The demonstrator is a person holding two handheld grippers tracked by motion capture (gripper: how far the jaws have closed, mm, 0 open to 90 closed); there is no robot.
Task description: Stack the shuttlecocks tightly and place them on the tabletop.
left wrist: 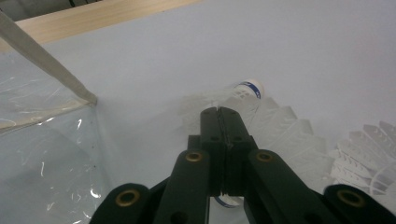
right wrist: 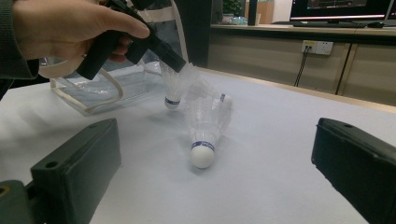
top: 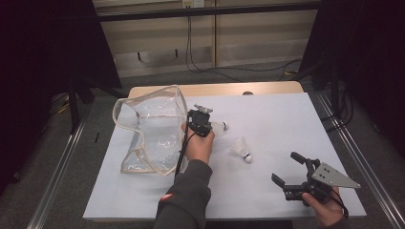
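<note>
A white paper-covered table (top: 267,114) is seen from above, with a clear plastic bag (top: 150,131) edged in pale trim lying open toward 9 o'clock of the table's centre.

The left gripper (top: 206,125) is held just beside the bag's right edge, near the middle of the table. Its jaws are clenched, and in the right gripper view a white shuttlecock (right wrist: 175,86) is seen pinched by its feather skirt between them, hanging cork-down just above the table surface. In the left gripper view the jaws are pressed together with feathers showing past them, and the blue-banded base of the held shuttlecock is glimpsed beneath them at 6 o'clock.

A second shuttlecock (top: 220,127) is lying on its side immediately at 3 o'clock of the left gripper, its cork with a blue band pointing toward 2 o'clock in the high view. A third shuttlecock (top: 241,148) is lying on the table at about 4 o'clock of the left gripper, apart from it, with its cork turned toward the near edge; in the right gripper view it is seen in the centre, cork forward.

The right gripper (top: 289,171) is held at 4 o'clock of the table, near the front right corner. Its jaws are spread wide and released, with nothing between them, well apart from all three shuttlecocks.
</note>
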